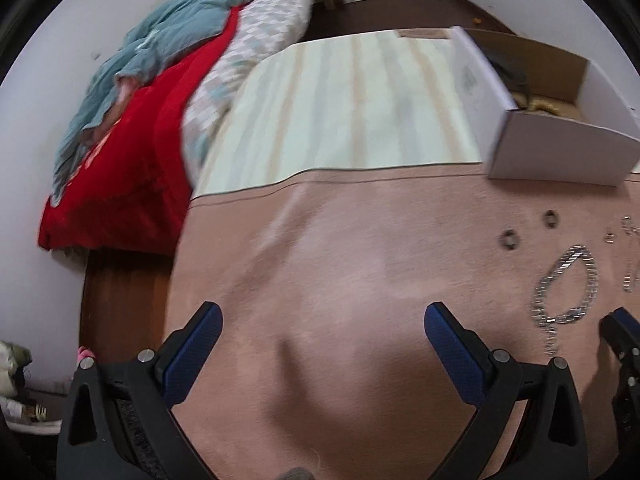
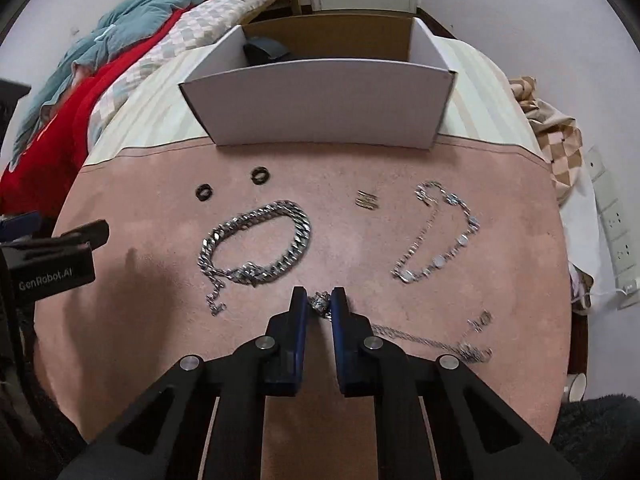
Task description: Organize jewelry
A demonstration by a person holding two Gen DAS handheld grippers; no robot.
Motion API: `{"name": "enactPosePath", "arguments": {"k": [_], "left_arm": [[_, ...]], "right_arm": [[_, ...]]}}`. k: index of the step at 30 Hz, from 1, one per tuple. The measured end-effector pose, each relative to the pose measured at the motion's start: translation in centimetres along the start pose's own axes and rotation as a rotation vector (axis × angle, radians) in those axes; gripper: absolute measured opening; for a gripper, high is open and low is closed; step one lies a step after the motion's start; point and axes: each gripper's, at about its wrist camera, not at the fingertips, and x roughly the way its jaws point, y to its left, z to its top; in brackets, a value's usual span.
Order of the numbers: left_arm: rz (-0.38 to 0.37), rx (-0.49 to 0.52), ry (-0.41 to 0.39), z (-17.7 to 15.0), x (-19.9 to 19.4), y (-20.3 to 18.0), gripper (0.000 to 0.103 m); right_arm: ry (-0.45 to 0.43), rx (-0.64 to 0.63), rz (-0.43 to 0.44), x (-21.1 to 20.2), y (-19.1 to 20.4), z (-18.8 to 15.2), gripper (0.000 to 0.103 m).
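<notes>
Jewelry lies on a pink mat [image 2: 160, 320]. My right gripper [image 2: 319, 300] is shut on the pendant end of a thin silver necklace [image 2: 432, 344] that trails to the right on the mat. A thick silver chain [image 2: 256, 240] lies in a loop just ahead-left; it also shows in the left wrist view [image 1: 568, 288]. Two black rings [image 2: 203, 191] [image 2: 260, 175], gold rings [image 2: 366, 200] and a disc-link chain [image 2: 440, 232] lie further out. My left gripper [image 1: 320, 320] is open and empty over bare mat; its body shows at the left in the right wrist view [image 2: 60, 256].
An open white cardboard box [image 2: 320, 108] stands at the mat's far edge with a dark item inside; it also shows in the left wrist view [image 1: 560, 152]. A striped cloth [image 1: 340, 108] covers the far tabletop. Red and teal bedding [image 1: 132, 132] lies to the left. A wall socket strip [image 2: 612, 220] is at the right.
</notes>
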Motion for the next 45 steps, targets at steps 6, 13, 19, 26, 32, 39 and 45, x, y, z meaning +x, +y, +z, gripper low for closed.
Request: {"name": "enactPosePath", "arguments": {"k": [6, 13, 19, 26, 32, 39, 45], "left_arm": [[-0.147, 0.111, -0.011, 1.5, -0.7, -4.8, 0.103], [-0.284, 0.274, 0.041, 2.8, 0.7, -10.1, 0.092], [-0.390, 0.278, 0.047, 3.0, 0.3, -10.9, 0.034], [-0.387, 0.263, 0.044, 2.9, -0.8, -11.0, 0.006], [-0.419, 0.216, 0.008, 3.2, -3.2, -9.8, 0.006], [-0.475, 0.166, -0.045, 5.1, -6.3, -7.1, 0.002], [-0.510, 0.148, -0.117, 7.7, -9.7, -5.3, 0.002]], "right_arm": [[-0.017, 0.129, -0.007, -1.3, -4.2, 0.1, 0.012], [-0.024, 0.199, -0.013, -1.8, -6.9, 0.7, 0.012], [-0.029, 0.223, 0.004, -2.2, -7.6, 0.7, 0.012], [-0.041, 0.242, 0.035, -2.9, -7.5, 1.2, 0.012], [-0.080, 0.237, 0.068, -5.0, -7.2, 2.1, 0.012], [-0.139, 0.240, 0.125, -8.4, -7.2, 4.3, 0.012], [-0.192, 0.236, 0.180, -11.3, -7.5, 7.1, 0.012]]}}
